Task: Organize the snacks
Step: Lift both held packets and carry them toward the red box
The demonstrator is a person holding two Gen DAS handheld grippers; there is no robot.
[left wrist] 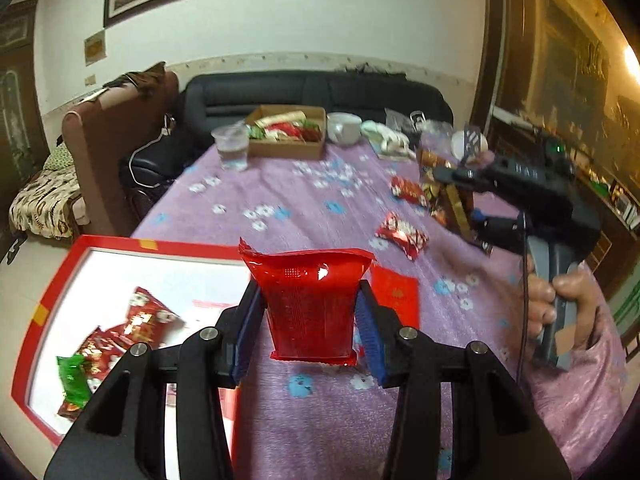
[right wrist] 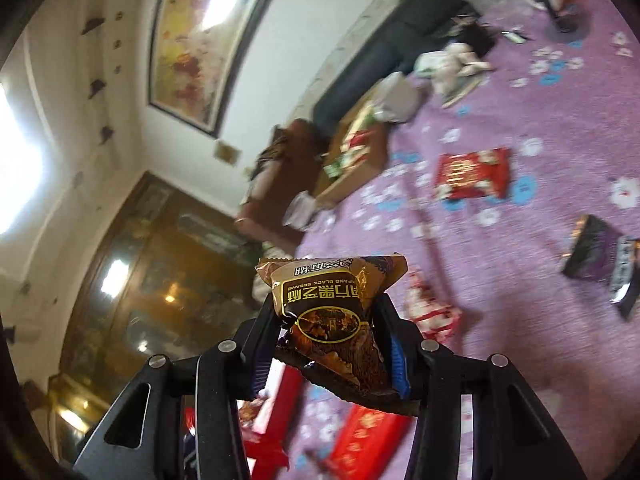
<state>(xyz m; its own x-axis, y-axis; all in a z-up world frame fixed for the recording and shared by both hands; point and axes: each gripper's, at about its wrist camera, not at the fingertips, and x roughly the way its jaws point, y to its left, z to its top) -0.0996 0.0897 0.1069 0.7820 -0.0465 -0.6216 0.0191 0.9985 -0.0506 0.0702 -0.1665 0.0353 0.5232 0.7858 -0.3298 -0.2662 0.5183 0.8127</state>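
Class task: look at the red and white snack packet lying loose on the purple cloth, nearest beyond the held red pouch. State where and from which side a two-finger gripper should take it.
Grip the red and white packet across its narrow middle, coming from above. It lies flat and skewed on the cloth, apart from its neighbours, so turn the fingers to span its short width rather than the crimped ends.

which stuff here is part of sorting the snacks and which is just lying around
Job: red snack packet in left gripper; brown black sesame packet in right gripper; red tray; loose red packets; cardboard box.

Lying about: plastic cup; white bowl; sofa.
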